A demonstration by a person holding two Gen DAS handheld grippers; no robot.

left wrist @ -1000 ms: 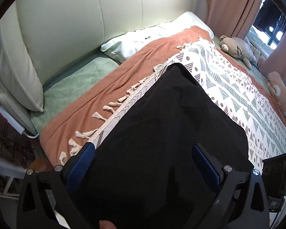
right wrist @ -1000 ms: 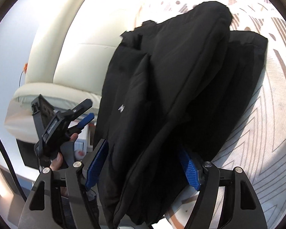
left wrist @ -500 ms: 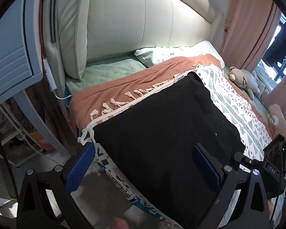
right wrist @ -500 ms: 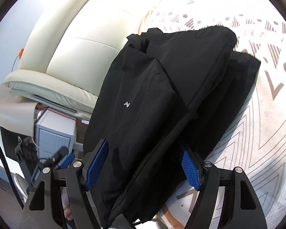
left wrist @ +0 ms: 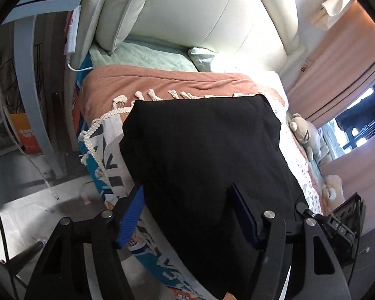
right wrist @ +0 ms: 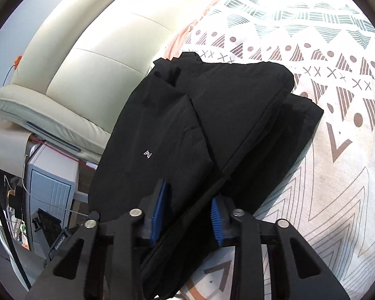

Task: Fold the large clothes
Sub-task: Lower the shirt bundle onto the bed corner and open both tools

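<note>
A black garment (left wrist: 202, 155), folded into a thick stack, lies on the patterned throw (left wrist: 107, 135) at the bed's near corner. My left gripper (left wrist: 187, 212) straddles its near edge. Its jaws are closing, and the cloth lies flat between the blue pads (left wrist: 131, 215) without bunching. In the right wrist view the same garment (right wrist: 212, 115) shows a small white logo and several layered folds. My right gripper (right wrist: 187, 215) sits over the stack's near edge. Its jaws are closing too, with a ridge of black fabric pinched between the pads (right wrist: 158, 212).
A cream padded headboard (left wrist: 200, 17) and a pillow (left wrist: 202, 55) stand beyond a salmon blanket (left wrist: 162, 85). Plush toys (left wrist: 305, 135) lie along the far side by pink curtains (left wrist: 337, 70). A blue-grey bedside cabinet (right wrist: 52, 185) and bare floor (left wrist: 37, 212) are beside the bed.
The left gripper swung back, down and rolled, so the bed's side and floor now show, and its fingers narrowed. The right fingers closed in onto the garment's fold. The stack lies flatter.
</note>
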